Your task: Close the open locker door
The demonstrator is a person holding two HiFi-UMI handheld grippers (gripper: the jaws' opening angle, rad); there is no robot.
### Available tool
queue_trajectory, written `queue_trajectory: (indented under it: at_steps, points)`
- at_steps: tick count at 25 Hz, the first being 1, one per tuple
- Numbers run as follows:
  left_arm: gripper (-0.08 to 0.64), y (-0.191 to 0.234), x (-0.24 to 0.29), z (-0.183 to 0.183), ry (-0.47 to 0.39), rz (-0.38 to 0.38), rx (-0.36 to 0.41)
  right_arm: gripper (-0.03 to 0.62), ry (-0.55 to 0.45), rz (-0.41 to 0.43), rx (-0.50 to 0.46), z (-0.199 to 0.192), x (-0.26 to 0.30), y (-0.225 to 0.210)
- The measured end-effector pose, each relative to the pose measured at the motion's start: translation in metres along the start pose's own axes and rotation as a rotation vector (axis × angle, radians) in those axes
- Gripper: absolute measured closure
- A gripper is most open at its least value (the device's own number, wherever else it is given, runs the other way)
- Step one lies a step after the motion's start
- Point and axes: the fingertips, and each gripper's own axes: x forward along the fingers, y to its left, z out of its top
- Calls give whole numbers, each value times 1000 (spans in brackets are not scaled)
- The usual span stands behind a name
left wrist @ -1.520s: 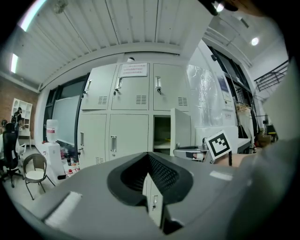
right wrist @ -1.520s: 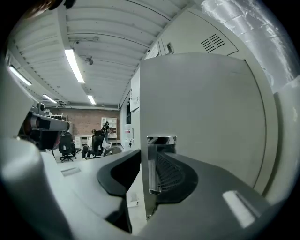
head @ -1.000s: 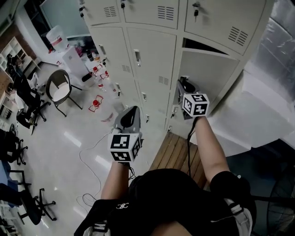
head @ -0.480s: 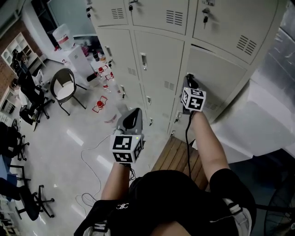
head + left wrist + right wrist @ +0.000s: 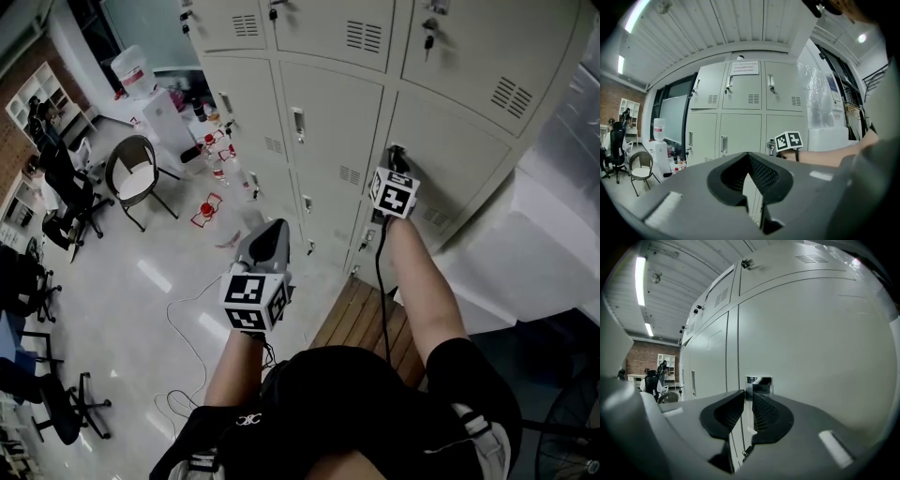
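At the right-hand column of the pale grey steel locker bank (image 5: 328, 103), in the row beneath the top one, I see the pale grey metal locker door (image 5: 455, 183) lying flush with its neighbours. My right gripper (image 5: 396, 156) points at that door's left edge. Its jaws have just been closing and now stand a narrow gap apart, with the chrome recessed latch (image 5: 759, 382) right at their tips and nothing clamped. My left gripper (image 5: 272, 228) hangs well short of the lockers, jaws together and empty.
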Motion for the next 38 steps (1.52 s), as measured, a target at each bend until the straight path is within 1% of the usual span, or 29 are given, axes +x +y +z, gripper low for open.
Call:
queue_trajectory:
  at_steps: [5, 10, 12, 16, 21, 23, 24, 26, 31, 34, 38]
  points:
    - [560, 0, -2, -4, 8, -7, 1, 528, -13, 16, 0, -1, -3, 2]
    - [560, -3, -2, -6, 11, -21, -3, 526, 1, 21, 28, -15, -13, -4]
    - [560, -6, -1, -7, 9, -29, -4, 528, -9, 33, 20, -18, -23, -4]
    - [560, -16, 3, -6, 5, -56, -3, 528, -53, 55, -32, -14, -63, 0]
    - [560, -37, 12, -6, -1, -107, -17, 532, -146, 76, -66, 9, -133, 4]
    - [560, -48, 16, -6, -7, -132, -20, 569, -164, 68, -71, 18, -161, 3]
    - [560, -55, 17, -6, -11, -145, -21, 581, -166, 63, -78, 21, -175, 3]
    - [560, -68, 19, -6, -17, -171, -21, 581, -171, 61, -89, 26, -200, 1]
    - [560, -98, 20, -12, -14, -226, -23, 581, -181, 66, -71, 27, -250, -6]
    - [560, -111, 17, -13, -14, -252, -16, 581, -150, 65, -43, 19, -266, -10]
    - [560, -121, 12, -12, -19, -271, -9, 581, -153, 53, -45, 18, -276, -13]
